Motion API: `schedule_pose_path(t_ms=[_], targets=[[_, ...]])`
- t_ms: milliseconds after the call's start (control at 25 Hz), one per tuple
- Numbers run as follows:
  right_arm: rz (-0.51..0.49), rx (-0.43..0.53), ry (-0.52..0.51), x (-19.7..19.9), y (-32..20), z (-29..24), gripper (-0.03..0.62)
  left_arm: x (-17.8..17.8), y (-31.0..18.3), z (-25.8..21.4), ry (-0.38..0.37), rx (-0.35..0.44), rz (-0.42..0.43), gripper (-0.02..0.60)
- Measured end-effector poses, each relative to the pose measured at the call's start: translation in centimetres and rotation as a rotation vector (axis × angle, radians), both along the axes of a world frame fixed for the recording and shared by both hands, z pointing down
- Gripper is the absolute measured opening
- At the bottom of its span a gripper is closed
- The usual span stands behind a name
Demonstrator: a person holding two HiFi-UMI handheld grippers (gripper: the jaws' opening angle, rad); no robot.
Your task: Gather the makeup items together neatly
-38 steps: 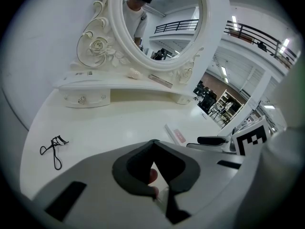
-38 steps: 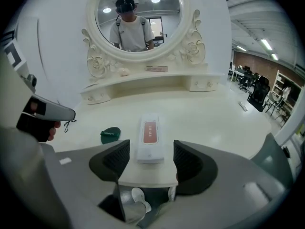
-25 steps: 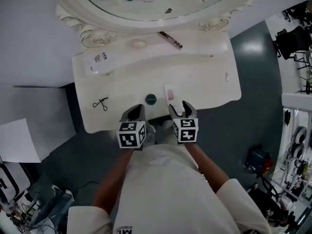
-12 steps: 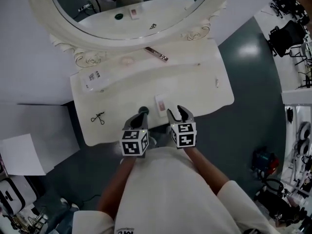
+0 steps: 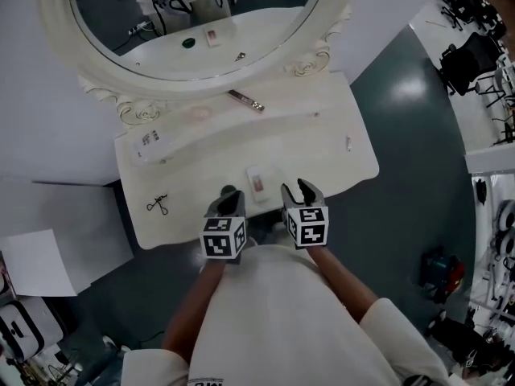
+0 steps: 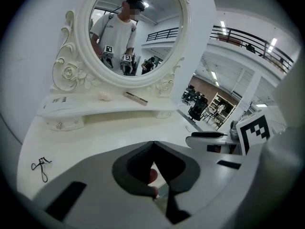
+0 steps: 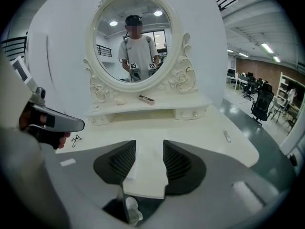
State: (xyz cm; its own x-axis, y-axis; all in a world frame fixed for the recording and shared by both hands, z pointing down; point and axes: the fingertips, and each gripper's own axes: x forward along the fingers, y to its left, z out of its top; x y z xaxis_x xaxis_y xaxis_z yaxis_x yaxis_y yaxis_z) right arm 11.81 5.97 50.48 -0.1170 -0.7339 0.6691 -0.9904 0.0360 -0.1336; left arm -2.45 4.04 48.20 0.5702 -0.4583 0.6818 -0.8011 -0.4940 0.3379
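Both grippers hang at the near edge of the white surface (image 5: 314, 155), side by side and pointing down at it. The left gripper (image 6: 153, 144) has its fingers clenched, tips meeting, and nothing is plainly caught between them. Something small and pinkish shows through the loop behind the tips, but there's no telling what it is. Over to the right gripper (image 7: 149, 146): its fingers have just been narrowing, yet they stand apart, released. Only bare surface shows in the gap.

Now the makeup, and it's scattered! A flat case (image 5: 257, 181) lies just ahead of the two grippers, in line with the space between them. A round green pot (image 5: 228, 190) peeks out right at the left gripper's tip. Well off to the left, near the edge, lies an eyelash curler (image 5: 158, 205). Up on the raised shelf (image 5: 282, 117) under the oval mirror (image 5: 193, 87), a slim tube (image 5: 245, 100) lies at a slant. A labelled packet (image 5: 151, 141) sits at the shelf's left end. Far over on the right, a small stick (image 5: 348, 143) lies alone, well apart from everything else.
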Motion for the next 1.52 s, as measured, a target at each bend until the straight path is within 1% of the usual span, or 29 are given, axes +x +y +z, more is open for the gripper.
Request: schedule_pose_path(t_ms=[240,520,840,1120,1320,1520], targets=[[0.045,0.022,-0.005,2.4,0.4,-0.7,0.152,3.3,0.1,-0.5,-0.006,0.02,0.045,0.009],[0.105,0.047,0.013,6.8,0.7,-0.9,0.086,7.1,0.3,-0.5,-0.017,0.027,0.085,0.009],[0.132,0.048,0.021,11.8,1.1,-0.7,0.086,11.2,0.5,-0.7,-0.034,0.033,0.126,0.009],[0.157,0.043,0.024,15.6,0.2,0.3,0.086,14.4,0.4,-0.9,-0.059,0.049,0.164,0.009],[0.169,0.05,0.006,17.7,-0.3,0.6,0.086,16.8,0.4,-1.1,-0.066,0.064,0.177,0.009],[0.166,0.063,-0.019,19.7,-1.2,0.8,0.086,19.7,0.0,-0.8,-0.06,0.081,0.17,0.009]])
